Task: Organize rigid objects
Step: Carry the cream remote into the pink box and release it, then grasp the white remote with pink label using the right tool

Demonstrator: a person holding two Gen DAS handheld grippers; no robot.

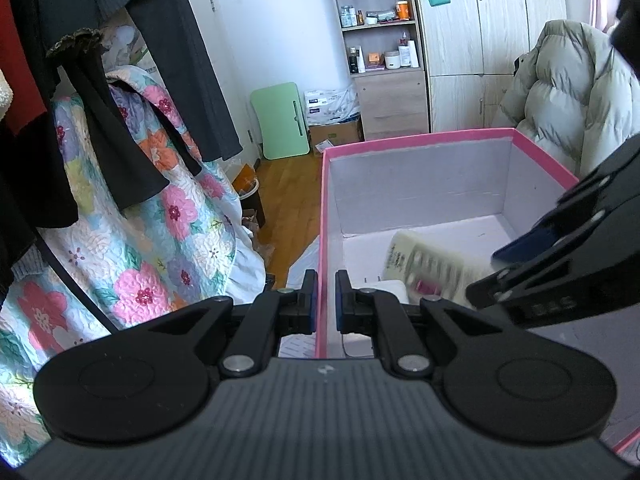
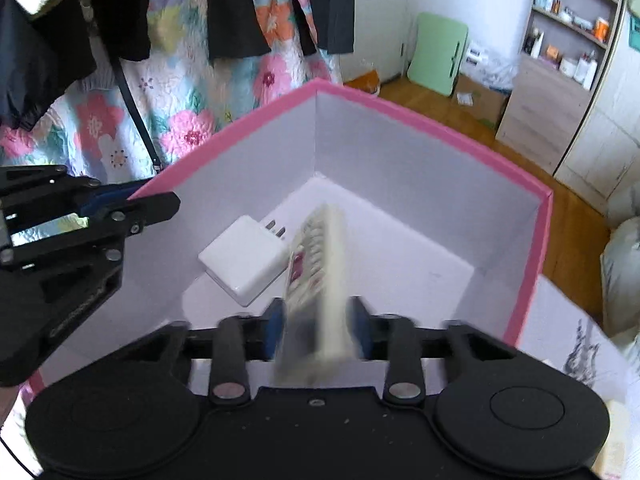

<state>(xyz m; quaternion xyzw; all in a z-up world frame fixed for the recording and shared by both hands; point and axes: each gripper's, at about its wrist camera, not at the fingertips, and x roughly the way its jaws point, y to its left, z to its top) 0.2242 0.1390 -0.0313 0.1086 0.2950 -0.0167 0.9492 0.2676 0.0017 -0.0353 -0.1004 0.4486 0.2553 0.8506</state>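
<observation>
A pink box [image 1: 440, 138] with white inner walls stands in front of me; it also shows in the right wrist view [image 2: 400, 114]. My left gripper [image 1: 326, 296] is shut on the box's left wall, one finger on each side. My right gripper [image 2: 318, 330] is over the box with a cream remote control [image 2: 316, 264] between its fingers; the remote is motion-blurred and a small gap shows on each side of it. The remote [image 1: 432, 270] points down into the box. A white power adapter [image 2: 244, 260] lies on the box floor.
A floral quilt [image 1: 152, 248] and dark hanging clothes [image 1: 100, 120] are to the left. A grey puffer jacket [image 1: 568, 92] lies behind the box on the right. A shelf unit [image 1: 380, 40], wardrobe and green board [image 1: 282, 124] stand across the wooden floor.
</observation>
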